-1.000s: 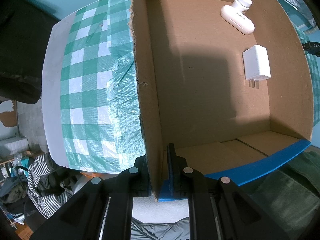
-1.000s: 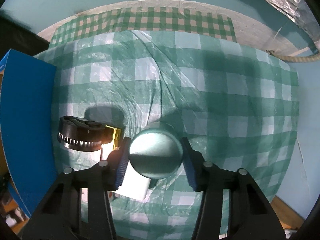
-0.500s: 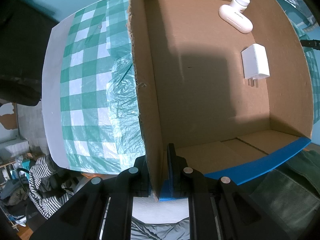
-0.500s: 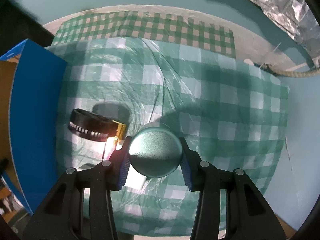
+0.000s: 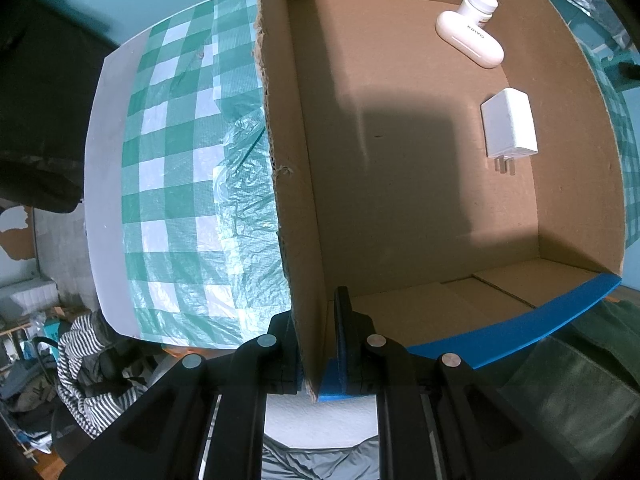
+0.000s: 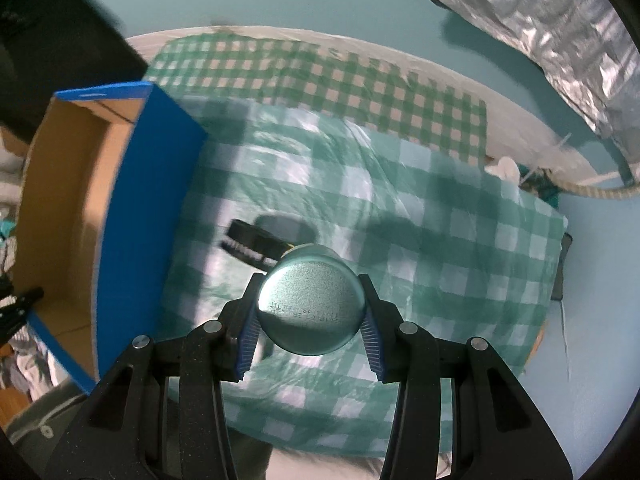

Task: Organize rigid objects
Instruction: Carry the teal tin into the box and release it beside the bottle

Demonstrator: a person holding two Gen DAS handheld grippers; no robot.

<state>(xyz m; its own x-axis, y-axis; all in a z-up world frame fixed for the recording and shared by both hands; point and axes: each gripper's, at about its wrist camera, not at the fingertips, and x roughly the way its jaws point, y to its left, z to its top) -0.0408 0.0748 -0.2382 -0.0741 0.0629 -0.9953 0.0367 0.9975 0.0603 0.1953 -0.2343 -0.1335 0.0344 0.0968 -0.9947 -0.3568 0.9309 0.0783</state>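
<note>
my right gripper (image 6: 310, 314) is squeezed shut on the round green can (image 6: 311, 307), up over the table's middle, while my left gripper (image 5: 318, 354) pinches the box (image 5: 296, 216) wall; next i carry the can over the box's blue edge.

1 cardboard box (image 5: 420, 208), 1 white bottle (image 5: 482, 4), 1 white case (image 5: 468, 38), 1 charger (image 5: 509, 124), 1 can (image 6: 310, 306), 1 black disc (image 6: 254, 242).
</note>
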